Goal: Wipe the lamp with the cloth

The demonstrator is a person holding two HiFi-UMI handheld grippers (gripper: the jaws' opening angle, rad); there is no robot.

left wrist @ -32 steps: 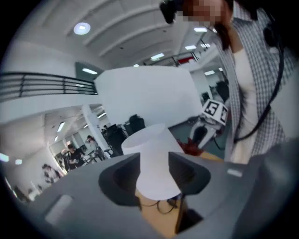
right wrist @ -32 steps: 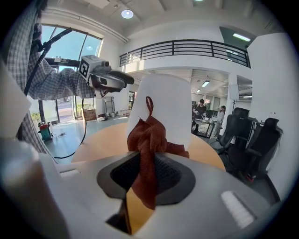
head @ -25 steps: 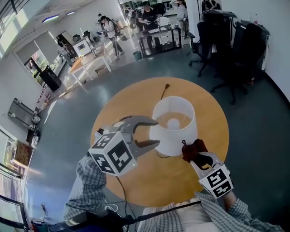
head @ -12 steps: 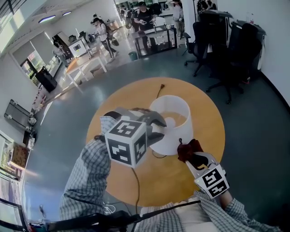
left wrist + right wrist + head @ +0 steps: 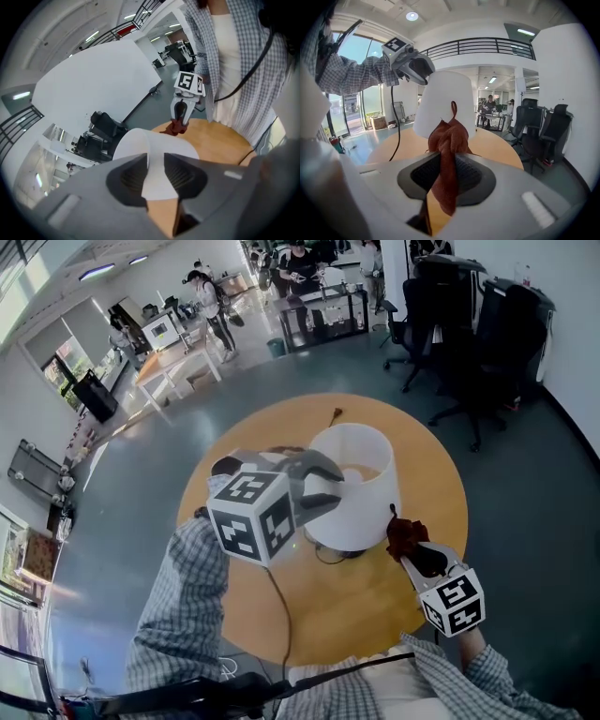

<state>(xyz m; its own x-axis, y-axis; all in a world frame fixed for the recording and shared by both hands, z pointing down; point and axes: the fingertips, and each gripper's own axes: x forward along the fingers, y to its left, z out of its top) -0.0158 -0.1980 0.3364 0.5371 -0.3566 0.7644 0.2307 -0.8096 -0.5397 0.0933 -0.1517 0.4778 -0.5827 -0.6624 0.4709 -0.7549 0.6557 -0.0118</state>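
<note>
My left gripper (image 5: pixel 326 491) has moved in and just closed onto the rim of the lamp (image 5: pixel 367 512), steadying it, while my right gripper (image 5: pixel 419 557) pinches the cloth (image 5: pixel 406 532), ready to wipe.

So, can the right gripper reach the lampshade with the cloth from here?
Probably yes: the right gripper, shut on the cloth, sits close beside the lampshade, and nothing appears to stand between them.

The round desk (image 5: pixel 366 610), topped in pale honey-coloured wood, stands on a grey-blue floor (image 5: pixel 525 521) and carries the white-shaded lamp (image 5: pixel 361 488) near its middle, with a thin dark cord (image 5: pixel 334 416) lying on the wood behind the lamp, toward the far edge.
</note>
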